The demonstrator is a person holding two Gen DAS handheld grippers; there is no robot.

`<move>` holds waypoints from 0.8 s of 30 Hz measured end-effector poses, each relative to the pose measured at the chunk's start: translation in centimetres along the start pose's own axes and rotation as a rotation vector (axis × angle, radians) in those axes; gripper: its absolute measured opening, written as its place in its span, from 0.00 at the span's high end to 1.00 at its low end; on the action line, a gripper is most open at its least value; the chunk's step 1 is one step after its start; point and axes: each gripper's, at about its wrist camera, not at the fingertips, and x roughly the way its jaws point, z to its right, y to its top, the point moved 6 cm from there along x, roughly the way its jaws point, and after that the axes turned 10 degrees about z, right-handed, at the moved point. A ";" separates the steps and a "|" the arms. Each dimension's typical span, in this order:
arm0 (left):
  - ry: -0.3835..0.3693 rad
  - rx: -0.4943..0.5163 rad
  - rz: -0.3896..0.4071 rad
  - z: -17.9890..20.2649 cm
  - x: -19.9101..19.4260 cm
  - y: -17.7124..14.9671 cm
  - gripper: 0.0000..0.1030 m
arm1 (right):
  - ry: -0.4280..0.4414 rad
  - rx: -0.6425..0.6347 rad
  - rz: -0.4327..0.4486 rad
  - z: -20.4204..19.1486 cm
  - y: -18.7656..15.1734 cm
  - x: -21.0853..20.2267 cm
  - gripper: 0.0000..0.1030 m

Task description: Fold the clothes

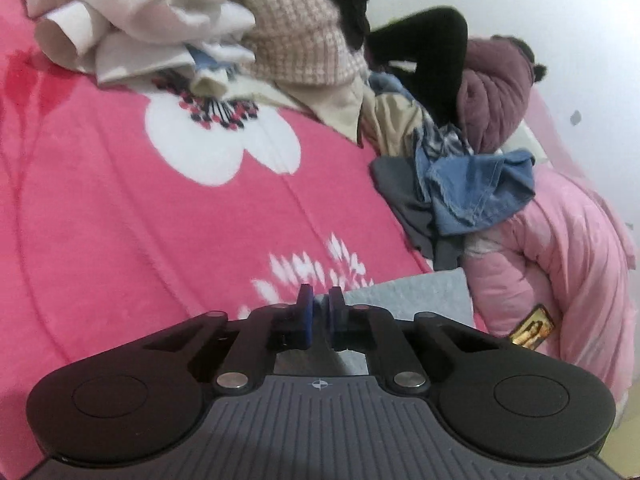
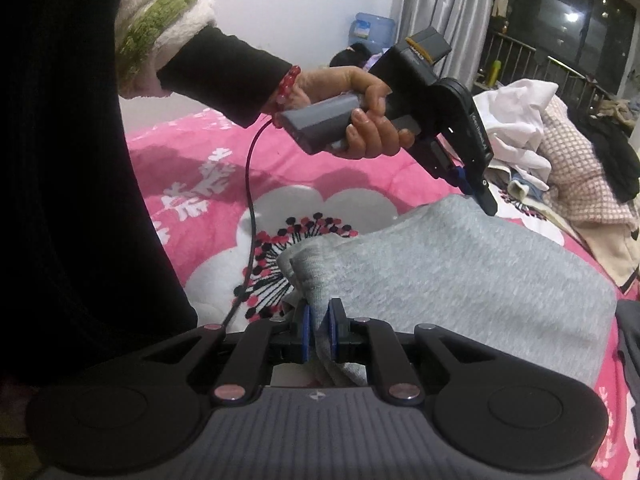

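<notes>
Two grippers are on one grey garment (image 2: 460, 276), which lies on the pink flowered blanket (image 2: 320, 168). We read its long axis as running from the bunched hem at the right gripper (image 2: 319, 326) away toward the clothes pile (image 2: 568, 168), with the far edge raised.

Right gripper: blue pads nearly together, clenched on a fold of the grey hem; cloth passes between them and hangs below.

Left gripper (image 2: 486, 200): held in the person's hand (image 2: 360, 120), fingers angled down onto the garment's far edge. In its own view the left gripper (image 1: 320, 312) shows a narrow gap with grey cloth (image 1: 416, 300) between and beyond the pads, so we log it as grasping that edge.

Open blanket (image 1: 120, 220) lies left of the garment. The clothes pile (image 1: 280, 48) and a pink quilt (image 1: 560, 264) bound the far and right sides.
</notes>
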 end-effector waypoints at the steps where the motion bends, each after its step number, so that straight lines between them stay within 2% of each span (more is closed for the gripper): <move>1: 0.005 -0.004 0.018 0.1 -0.6 0.1 0.96 | 0.003 -0.006 0.002 0.0 0.1 -0.2 0.89; 4: 0.018 0.002 0.075 0.9 -2.8 0.6 0.96 | 0.016 -0.026 0.014 -0.3 0.7 -0.9 0.88; 7: 0.047 0.040 0.094 0.9 -4.2 0.0 0.96 | 0.034 -0.014 0.015 -0.7 0.6 -1.1 0.89; 10: 0.123 0.074 0.052 -0.9 -3.3 -1.8 0.96 | 0.041 -0.019 -0.017 -1.5 -0.8 0.0 0.88; 14: 0.162 0.109 0.024 -1.4 -2.9 -2.8 0.92 | 0.012 -0.042 -0.039 -2.0 -2.1 1.2 0.87; 17: 0.185 0.139 0.065 -0.3 -4.7 -1.5 0.89 | 0.000 -0.018 -0.033 -1.8 -2.3 1.3 0.87; 21: 0.181 0.262 0.200 3.4 -7.7 0.4 0.86 | -0.010 -0.003 -0.015 -1.9 -2.7 1.1 0.86; 22: 0.171 0.278 0.195 4.1 -7.6 0.0 0.84 | -0.011 0.007 -0.012 -1.8 -2.7 1.1 0.84; 24: 0.146 0.289 0.137 5.1 -6.3 -1.8 0.81 | -0.009 0.021 -0.013 -2.2 -2.7 0.9 0.75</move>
